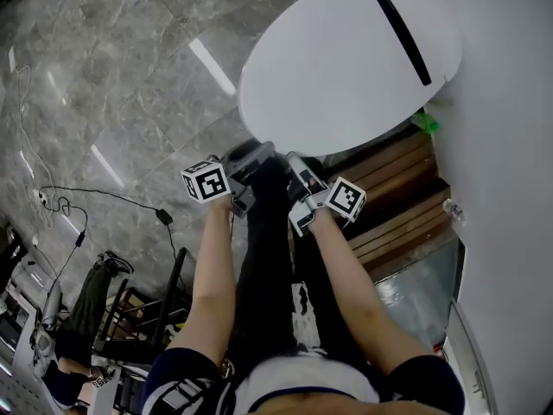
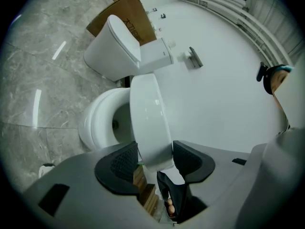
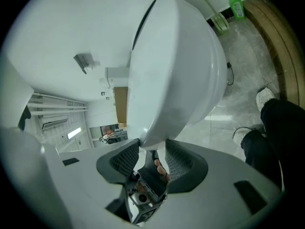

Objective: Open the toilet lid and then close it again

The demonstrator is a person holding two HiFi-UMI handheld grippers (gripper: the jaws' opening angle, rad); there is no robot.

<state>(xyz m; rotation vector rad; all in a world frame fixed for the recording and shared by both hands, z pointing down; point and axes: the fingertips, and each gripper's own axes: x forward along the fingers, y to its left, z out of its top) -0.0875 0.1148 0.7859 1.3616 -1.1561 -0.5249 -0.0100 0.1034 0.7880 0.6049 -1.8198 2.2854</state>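
Toilet lid (image 1: 346, 59): white, glossy and oval, with a narrow black slot along its upper face near the hinge end. It stands raised off the bowl at a tilt. In the left gripper view the seat ring (image 2: 93, 123) and the open bowl show to its left. Writing: each gripper's cube carries only black-and-white square markers. A small blue mark beside the slot is too small to read, as is the dark print on the cardboard box (image 2: 128, 13) behind a second toilet (image 2: 119, 51). Left gripper (image 1: 251, 158): its two dark ribbed pads (image 2: 121, 161) are closed on the lid's front rim, one against each face, with the rim filling the gap between them. Right gripper (image 1: 298, 167): just beside the left one on the same front rim. Its pads (image 3: 181, 161) likewise press the rounded edge from both sides, and the lid rises away above them. Beyond the lid, to the right in the head view, lie a slatted wooden step (image 1: 397, 188) and a green bottle (image 1: 425, 122) against the white wall.
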